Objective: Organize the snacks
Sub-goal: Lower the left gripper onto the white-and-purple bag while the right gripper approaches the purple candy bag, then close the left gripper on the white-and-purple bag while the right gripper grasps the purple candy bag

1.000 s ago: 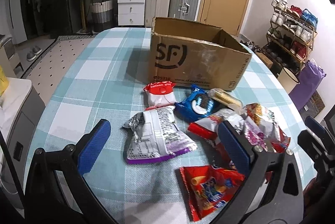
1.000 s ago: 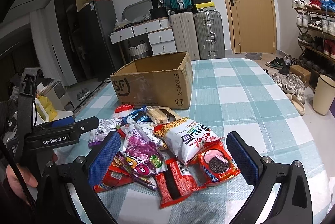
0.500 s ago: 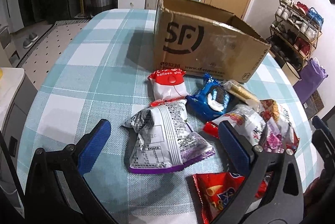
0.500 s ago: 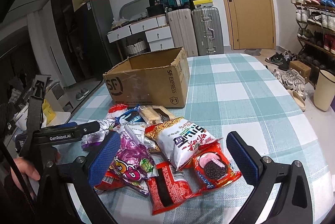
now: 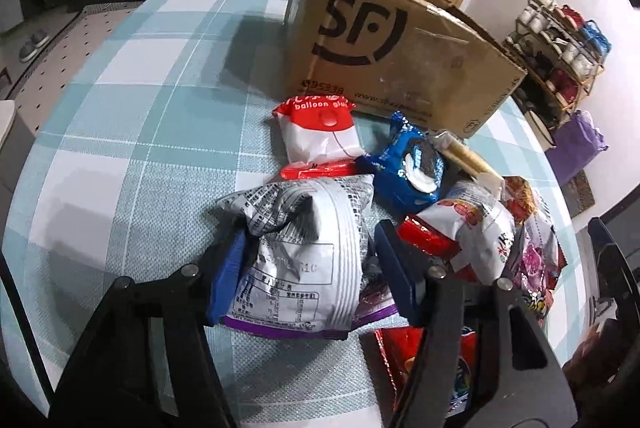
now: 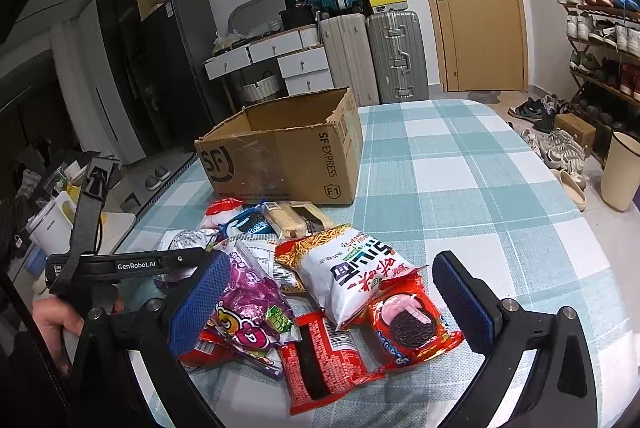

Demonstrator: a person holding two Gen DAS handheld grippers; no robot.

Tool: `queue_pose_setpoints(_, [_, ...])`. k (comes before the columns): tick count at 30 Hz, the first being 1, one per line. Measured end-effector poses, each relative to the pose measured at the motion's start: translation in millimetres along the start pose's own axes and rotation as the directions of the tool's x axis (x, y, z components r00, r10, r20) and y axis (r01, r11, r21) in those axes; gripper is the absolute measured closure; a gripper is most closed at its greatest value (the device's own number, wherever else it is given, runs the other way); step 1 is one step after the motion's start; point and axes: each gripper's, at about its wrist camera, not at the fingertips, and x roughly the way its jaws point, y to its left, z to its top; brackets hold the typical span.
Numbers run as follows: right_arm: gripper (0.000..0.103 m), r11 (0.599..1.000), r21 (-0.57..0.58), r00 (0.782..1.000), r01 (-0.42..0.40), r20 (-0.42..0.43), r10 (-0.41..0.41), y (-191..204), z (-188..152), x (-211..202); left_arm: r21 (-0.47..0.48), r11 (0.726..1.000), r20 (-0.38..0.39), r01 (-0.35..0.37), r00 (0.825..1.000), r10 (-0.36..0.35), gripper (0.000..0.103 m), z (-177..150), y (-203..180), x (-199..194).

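The jaws of the left gripper (image 5: 308, 264) have just been closing and now press on both sides of the silver snack bag with the purple bottom edge (image 5: 304, 252), which bulges and creases between the blue pads at the lower centre of the left wrist view. The bag still rests on the checked tabletop (image 5: 132, 132). Above it in that frame lies a red-and-white balloon-gum packet (image 5: 320, 132), and to the right of that a blue cookie packet (image 5: 412, 168), with a pale wafer pack (image 5: 464, 156) beside it. The brown SF cardboard box (image 5: 384, 52) stands upright and open-topped just behind these, in the upper centre.

The jaws of the right gripper (image 6: 332, 300) stand wide apart with nothing held, low in the right wrist view over the near end of the snack pile. Between and just beyond its pads lie a white noodle-snack bag (image 6: 348, 268), a red cookie packet (image 6: 412, 324), a red barcode packet (image 6: 320, 360) and a purple candy bag (image 6: 248, 300). At the left edge of this frame a hand (image 6: 56, 316) grips the left gripper's handle. Suitcases (image 6: 372, 56) stand by the far wall, beside a wooden door (image 6: 472, 0).
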Motion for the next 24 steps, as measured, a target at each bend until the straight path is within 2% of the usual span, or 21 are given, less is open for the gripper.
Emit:
queue_pose_setpoints(6, [0.0,1.0,0.006,1.0,-0.011,-0.002,0.011,0.4,-1.8,0.6,0.005,0.998,0.03,0.063,0.998,-0.063,0.053,-6.9,8.8,-0.4])
queue_pose_setpoints(8, [0.0,1.0,0.008,1.0,-0.01,-0.002,0.01,1.2,-3.1,-0.2,-0.001,0.997,0.034,0.078,0.996,-0.078,0.059,-7.3,12.3,-3.0])
queue_pose_setpoints(24, [0.0,0.998,0.062,1.0,0.002,0.004,-0.002,-15.3,-3.9,-11.5,0.008,0.994,0.051,0.109,0.993,-0.109,0.061,-17.7,9.1,-22.7])
